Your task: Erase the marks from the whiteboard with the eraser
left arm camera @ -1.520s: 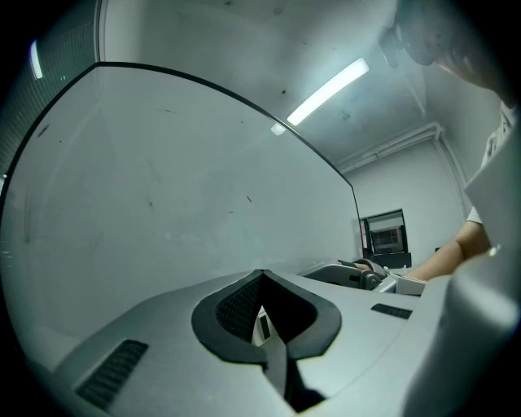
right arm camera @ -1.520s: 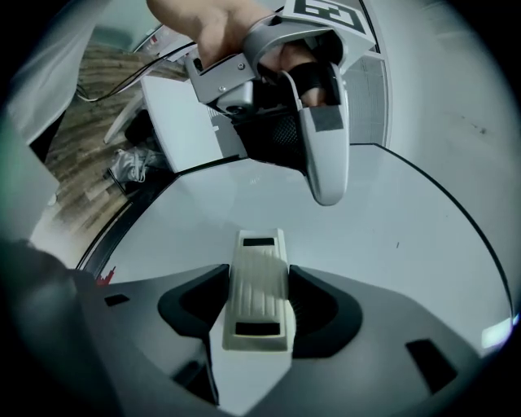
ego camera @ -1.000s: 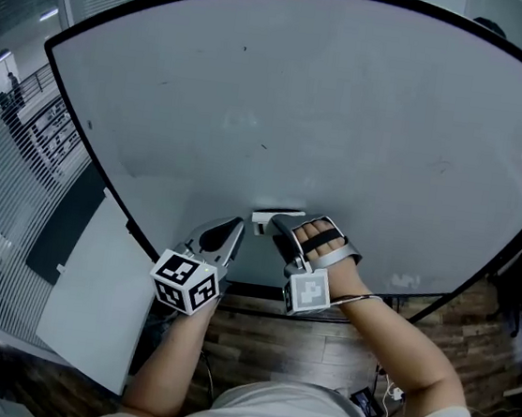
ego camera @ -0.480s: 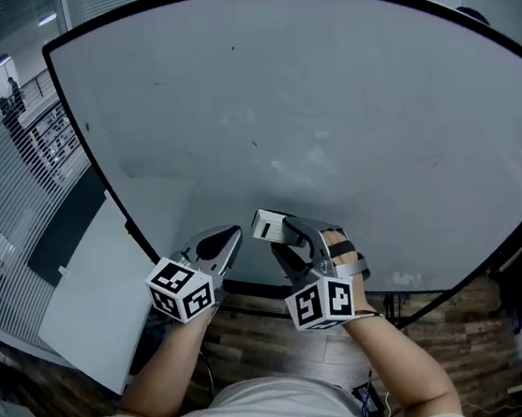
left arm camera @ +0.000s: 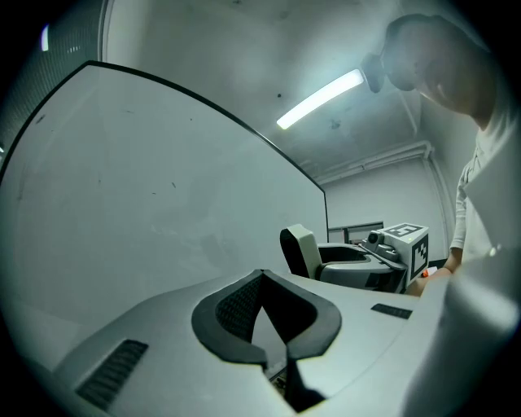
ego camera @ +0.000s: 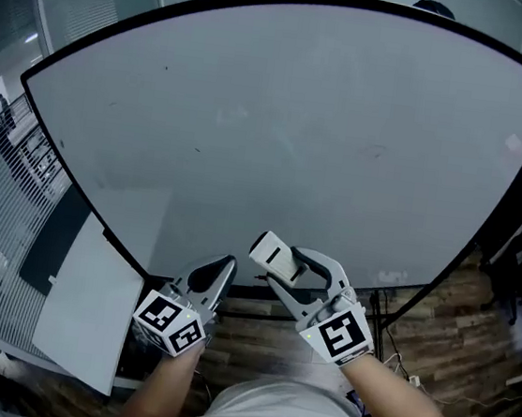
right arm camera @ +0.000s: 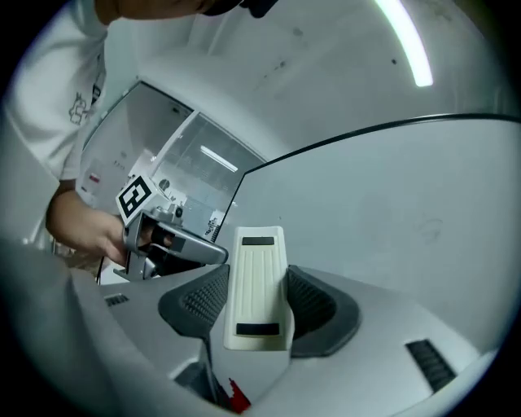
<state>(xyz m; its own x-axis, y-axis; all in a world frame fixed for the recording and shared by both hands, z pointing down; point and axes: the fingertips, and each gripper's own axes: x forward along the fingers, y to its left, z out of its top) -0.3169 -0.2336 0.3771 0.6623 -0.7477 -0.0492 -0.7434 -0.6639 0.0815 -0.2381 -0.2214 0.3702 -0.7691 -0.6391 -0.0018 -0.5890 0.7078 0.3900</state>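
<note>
Right claw point(ego camera: 284, 268) clamped on a cream, ribbed plastic eraser point(ego camera: 268, 251), with both dark textured pads pressed to its long sides. Seen along the jaws in the right gripper view: ribbed back facing the camera, block standing out well past the claw tips. Held low in front of the large grey-white whiteboard with a black frame point(ego camera: 301, 113), just above its bottom edge in the head view and near the middle of its width. Dark face turned toward the board in the left gripper view; cannot tell whether touching the surface or just off it. Only faint short strokes point(ego camera: 196, 149) and pale smudges on the board, all well above the eraser.

Left claw point(ego camera: 223, 266) closed with nothing in it, tips met in a point with only a small gap between the pads behind them. Just left of the eraser and slightly lower, aimed up at the board's bottom edge.

Both forearms reaching forward from the bottom of the head view, right forearm point(ego camera: 390, 389) angled in from the right, left forearm point(ego camera: 158, 390) nearly straight up the picture. Marker cubes close to the body, claws pointing away and upward toward the board. Below the board, brown wooden floor point(ego camera: 437, 314); to the left, a flat white panel point(ego camera: 88, 309).
</note>
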